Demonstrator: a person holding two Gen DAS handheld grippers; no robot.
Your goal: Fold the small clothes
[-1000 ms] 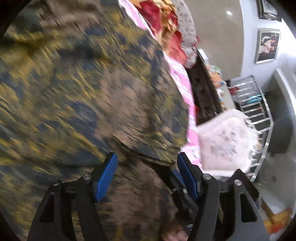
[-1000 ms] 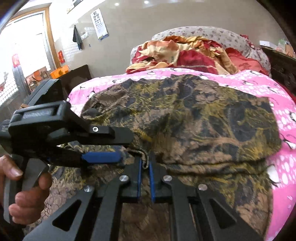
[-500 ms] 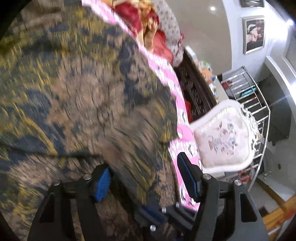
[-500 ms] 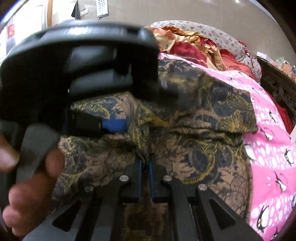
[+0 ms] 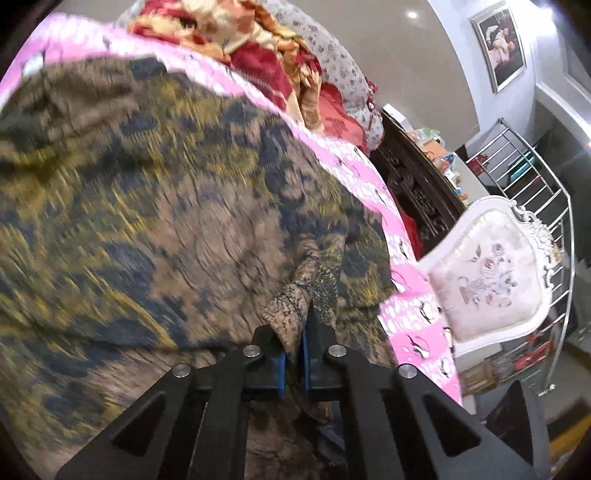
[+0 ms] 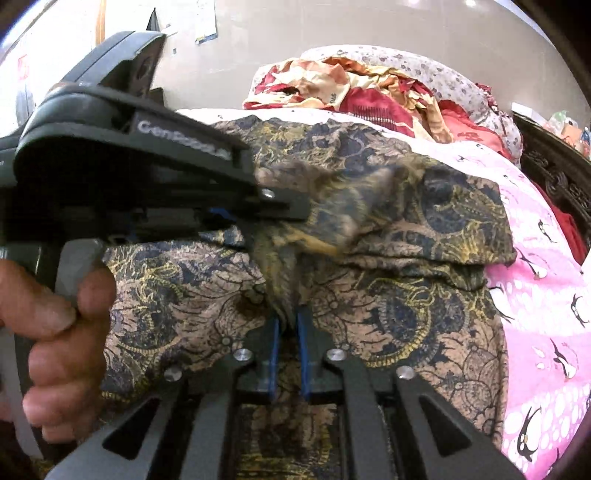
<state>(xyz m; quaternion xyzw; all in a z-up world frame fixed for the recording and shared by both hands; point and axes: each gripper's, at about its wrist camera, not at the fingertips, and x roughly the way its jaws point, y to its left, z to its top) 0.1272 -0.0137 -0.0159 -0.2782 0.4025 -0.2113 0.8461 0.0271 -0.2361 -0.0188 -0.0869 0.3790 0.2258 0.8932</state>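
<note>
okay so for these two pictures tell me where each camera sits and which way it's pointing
Left wrist: on the left hand-held gripper, facing along its fingers across the patterned garment toward a white chair; only its own fingers show.
Right wrist: on the right hand-held gripper, facing up the pink bedsheet toward piled bedding; the person's left hand shows.
Shared: the garment, pinched by both.

White letters stand on the black body of the left gripper [image 6: 284, 218], seen from the right wrist camera. They start with "Gen", and the rest is too blurred to read. A paper chart [image 6: 205, 20] hangs on the far wall, but its marks are too small to read.
</note>
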